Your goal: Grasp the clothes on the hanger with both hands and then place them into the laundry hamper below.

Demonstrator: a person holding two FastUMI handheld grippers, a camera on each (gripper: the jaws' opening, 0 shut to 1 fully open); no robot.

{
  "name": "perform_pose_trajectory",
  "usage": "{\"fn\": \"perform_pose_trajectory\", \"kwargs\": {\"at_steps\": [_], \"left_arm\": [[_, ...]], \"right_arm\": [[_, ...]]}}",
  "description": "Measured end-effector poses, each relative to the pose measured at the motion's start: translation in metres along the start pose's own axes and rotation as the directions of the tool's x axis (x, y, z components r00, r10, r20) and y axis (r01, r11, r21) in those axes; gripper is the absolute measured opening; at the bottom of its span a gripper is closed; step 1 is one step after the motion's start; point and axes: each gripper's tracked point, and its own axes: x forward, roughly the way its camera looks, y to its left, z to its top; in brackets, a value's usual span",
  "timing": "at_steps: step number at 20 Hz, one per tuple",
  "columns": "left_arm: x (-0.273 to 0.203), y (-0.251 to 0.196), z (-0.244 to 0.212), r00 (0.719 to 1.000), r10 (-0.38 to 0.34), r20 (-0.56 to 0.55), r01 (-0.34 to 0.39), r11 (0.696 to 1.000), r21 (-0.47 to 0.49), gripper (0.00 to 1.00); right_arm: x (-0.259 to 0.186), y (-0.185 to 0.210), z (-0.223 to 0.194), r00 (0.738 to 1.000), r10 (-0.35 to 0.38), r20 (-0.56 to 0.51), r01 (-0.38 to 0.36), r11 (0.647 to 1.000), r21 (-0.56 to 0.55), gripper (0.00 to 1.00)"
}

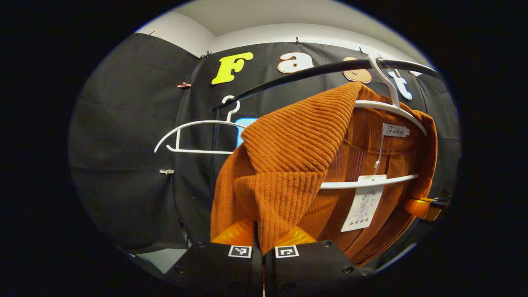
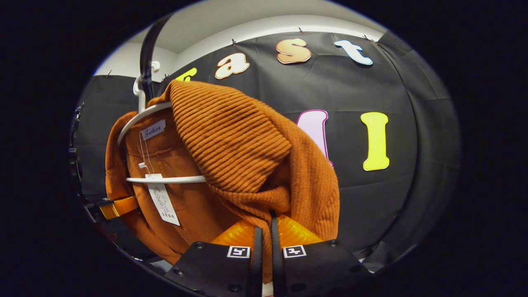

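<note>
Already both tools, left tool (image 1: 262,241) and right tool (image 2: 264,239), pinched the soft, floppy sweater (image 1: 288,156) at its front edges, hanger (image 1: 392,109) inside.

The rust-orange ribbed knit garment (image 1: 288,165) drapes over the white plastic hanger (image 1: 387,108), hiding its near shoulder, and swallows the left gripper (image 1: 262,237) fingertips. Its hem drops beneath that gripper, cut off. The hanging paper tag (image 1: 363,206) carries print too small to read.
</note>
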Motion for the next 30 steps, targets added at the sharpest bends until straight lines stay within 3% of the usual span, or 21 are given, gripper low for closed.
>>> {"fn": "perform_pose_trajectory", "kwargs": {"at_steps": [4,7,9,10,11,16,17,18,19,20,24,30], "left_arm": [[-0.017,0.035,0.034,0.997,0.063,0.035,-0.061,0.997,-0.036,0.06],[-0.032,0.047,0.068,0.990,0.086,0.112,-0.084,0.996,-0.020,0.06],[-0.038,0.053,0.093,0.982,0.095,0.162,-0.097,0.995,0.000,0.06],[-0.039,0.055,0.102,0.978,0.095,0.185,-0.099,0.995,0.014,0.05],[-0.038,0.054,0.111,0.975,0.089,0.205,-0.098,0.995,0.036,0.05],[-0.024,0.050,0.143,0.968,0.020,0.252,-0.065,0.983,0.173,0.05],[-0.023,0.050,0.145,0.968,0.004,0.251,-0.056,0.978,0.203,0.06],[-0.019,0.052,0.146,0.969,-0.006,0.246,-0.050,0.974,0.222,0.05],[-0.013,0.054,0.143,0.972,-0.014,0.234,-0.041,0.973,0.227,0.05],[-0.006,0.057,0.137,0.976,-0.019,0.215,-0.030,0.975,0.220,0.06],[0.014,0.072,0.081,0.997,-0.018,0.073,0.007,0.989,0.146,0.06],[0.010,0.073,0.021,0.999,-0.029,-0.032,0.031,0.998,0.055,0.06]], "right_arm": [[-0.020,-0.031,0.023,0.999,-0.011,0.051,0.003,0.989,0.149,0.14],[-0.031,-0.049,0.053,0.992,-0.050,0.118,0.026,0.980,0.196,0.14],[-0.035,-0.060,0.070,0.984,-0.071,0.162,0.040,0.981,0.190,0.14],[-0.033,-0.065,0.078,0.981,-0.082,0.177,0.048,0.981,0.188,0.19],[-0.032,-0.070,0.086,0.977,-0.090,0.195,0.054,0.981,0.186,0.14],[-0.021,-0.082,0.126,0.958,-0.099,0.270,0.073,0.992,0.106,0.14],[-0.016,-0.082,0.128,0.959,-0.090,0.268,0.068,0.994,0.090,0.10],[-0.013,-0.082,0.129,0.961,-0.082,0.266,0.062,0.995,0.081,0.19],[-0.009,-0.080,0.130,0.963,-0.073,0.261,0.053,0.995,0.081,0.10],[-0.006,-0.079,0.125,0.966,-0.066,0.251,0.045,0.995,0.087,0.14],[-0.006,-0.075,0.090,0.984,-0.057,0.167,0.037,0.992,0.121,0.14],[-0.019,-0.077,0.046,0.995,-0.072,0.074,0.063,0.992,0.111,0.14]]}}
